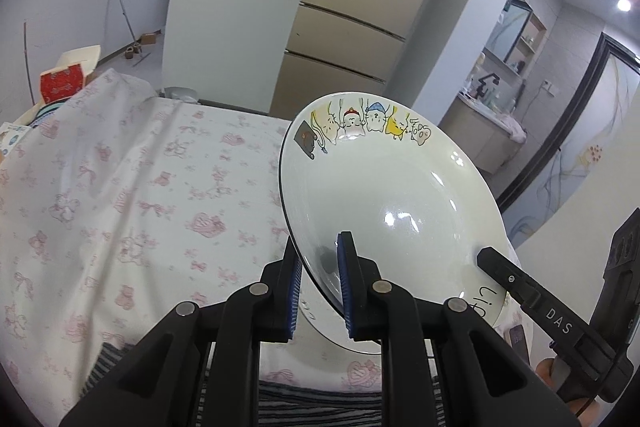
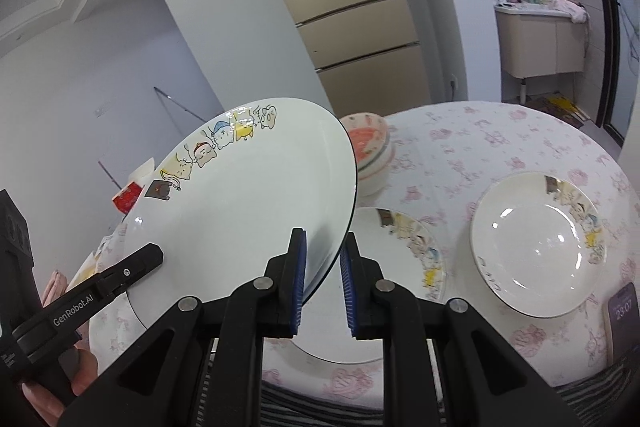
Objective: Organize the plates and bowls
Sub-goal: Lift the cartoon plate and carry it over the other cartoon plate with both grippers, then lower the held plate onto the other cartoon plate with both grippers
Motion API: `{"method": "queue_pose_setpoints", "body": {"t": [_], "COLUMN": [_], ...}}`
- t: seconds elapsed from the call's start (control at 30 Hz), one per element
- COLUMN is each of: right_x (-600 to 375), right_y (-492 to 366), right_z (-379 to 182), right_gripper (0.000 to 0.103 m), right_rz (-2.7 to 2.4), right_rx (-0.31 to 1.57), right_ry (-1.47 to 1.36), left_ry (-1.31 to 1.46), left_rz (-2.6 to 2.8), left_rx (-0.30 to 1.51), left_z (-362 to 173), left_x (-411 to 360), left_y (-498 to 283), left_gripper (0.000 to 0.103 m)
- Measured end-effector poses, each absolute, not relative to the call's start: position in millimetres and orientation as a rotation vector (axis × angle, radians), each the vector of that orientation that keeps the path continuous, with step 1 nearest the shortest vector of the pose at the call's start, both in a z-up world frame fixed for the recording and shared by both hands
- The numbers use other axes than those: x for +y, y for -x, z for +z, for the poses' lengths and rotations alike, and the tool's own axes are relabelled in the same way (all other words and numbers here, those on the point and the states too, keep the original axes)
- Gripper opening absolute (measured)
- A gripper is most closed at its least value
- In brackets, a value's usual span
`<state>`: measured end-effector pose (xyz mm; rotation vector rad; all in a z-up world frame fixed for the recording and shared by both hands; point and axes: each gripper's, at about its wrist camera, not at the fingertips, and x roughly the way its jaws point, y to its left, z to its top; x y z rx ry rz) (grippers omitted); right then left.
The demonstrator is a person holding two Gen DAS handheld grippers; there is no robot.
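Observation:
A white plate (image 1: pixel 400 179) with cartoon cats along its rim hangs tilted above the table, held from both sides. My left gripper (image 1: pixel 320 251) is shut on its left rim, blue pads pressing either face. My right gripper (image 2: pixel 325 247) is shut on the opposite rim of the same plate (image 2: pixel 248 211). One finger of the right gripper (image 1: pixel 492 259) shows in the left wrist view, and one finger of the left gripper (image 2: pixel 150 253) shows in the right wrist view. Right below lies a second cat plate (image 2: pixel 404 231), partly hidden by the lifted one.
A third deep plate (image 2: pixel 536 243) rests on the floral tablecloth (image 2: pixel 500 147) at the right. Stacked bowls (image 2: pixel 372 155) stand behind the held plate. A phone (image 2: pixel 622 319) lies near the right edge. A red box (image 1: pixel 60 83) sits at the far left.

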<state>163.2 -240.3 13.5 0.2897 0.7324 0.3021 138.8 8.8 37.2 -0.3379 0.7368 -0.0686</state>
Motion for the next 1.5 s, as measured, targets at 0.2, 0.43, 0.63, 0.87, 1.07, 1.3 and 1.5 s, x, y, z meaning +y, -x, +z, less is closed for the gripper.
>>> {"method": "queue_pose_setpoints", "body": {"t": [0.2, 0.43, 0.63, 0.87, 1.07, 1.3, 1.5], "right_x": [-258.4, -269.3, -272.3, -274.3, -273.6, -271.8, -267.6], "right_y": [-164.0, -163.5, -168.1, -174.2, -180.2, -182.9, -184.7], "right_z": [2.0, -17.2, -40.4, -59.1, -76.7, -85.2, -87.9], "right_gripper": [0.016, 0.016, 0.016, 0.016, 0.016, 0.016, 0.017], "right_rz": [0.26, 0.229, 0.22, 0.204, 0.2, 0.205, 0.202], "right_rx": [0.763, 0.792, 0.839, 0.87, 0.906, 0.921, 0.928], "right_ry": [-0.275, -0.279, -0.295, -0.292, -0.291, -0.296, -0.284], "left_ry": [0.32, 0.303, 0.296, 0.293, 0.258, 0.245, 0.231], "left_rz": [-0.09, -0.067, -0.069, -0.065, -0.04, -0.019, -0.003], "left_rx": [0.763, 0.814, 0.867, 0.929, 0.95, 0.959, 0.957], "left_z": [22.3, -4.0, -27.8, -56.1, -68.4, -74.9, -77.5], "left_x": [-10.8, -26.9, -30.2, -33.4, -37.6, -37.8, -36.6], "left_y": [-146.1, -151.6, -160.2, -171.6, -176.1, -177.6, -178.0], "left_gripper": [0.019, 0.019, 0.019, 0.019, 0.019, 0.019, 0.019]}}
